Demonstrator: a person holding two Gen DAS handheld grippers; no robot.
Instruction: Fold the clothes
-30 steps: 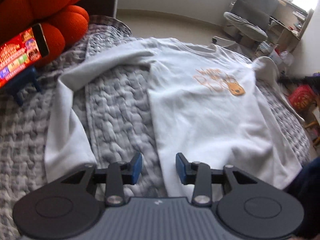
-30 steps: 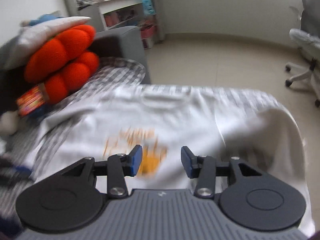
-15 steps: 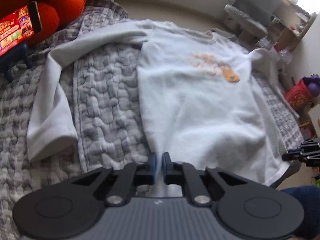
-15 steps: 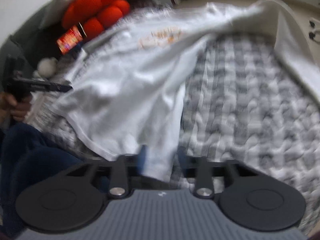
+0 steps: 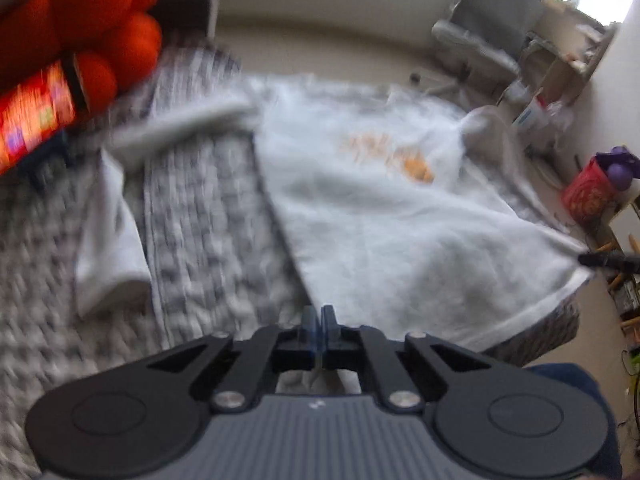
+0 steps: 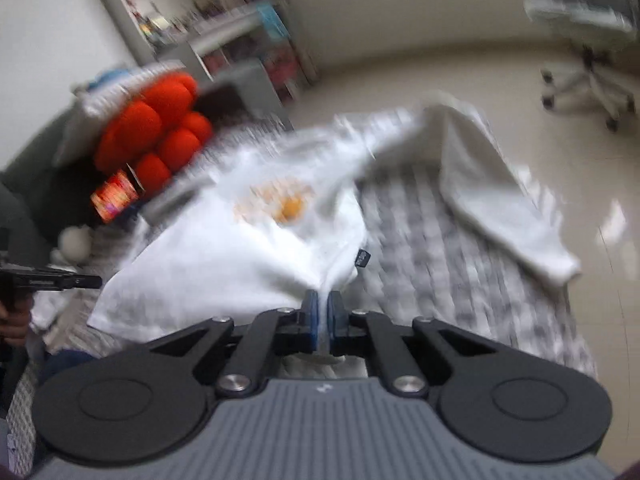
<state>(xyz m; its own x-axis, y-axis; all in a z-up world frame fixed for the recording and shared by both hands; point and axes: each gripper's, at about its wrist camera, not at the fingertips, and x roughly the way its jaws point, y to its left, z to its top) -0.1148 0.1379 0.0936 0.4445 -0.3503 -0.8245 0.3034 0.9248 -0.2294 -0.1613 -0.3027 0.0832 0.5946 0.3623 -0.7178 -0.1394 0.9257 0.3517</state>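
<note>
A white long-sleeved sweatshirt with an orange print lies face up on a grey quilted bed cover. My left gripper is shut on the near left corner of its hem, with white cloth bunched behind the pads. My right gripper is shut on the other hem corner of the sweatshirt, and the cloth rises to its pads. One sleeve lies out to the left, the other sleeve drapes over the bed's right edge. Each view shows the other gripper's tip at its edge. Both views are motion-blurred.
An orange plush cushion and a phone with a red screen sit at the bed's far left. An office chair stands on the pale floor beyond the bed. A red bag and shelves are at the right. A person's hand holds the left gripper.
Both grippers went from open to shut, each on a hem corner. The right gripper swung over to the sweatshirt's right corner. The hem now stretches between the two grippers.
</note>
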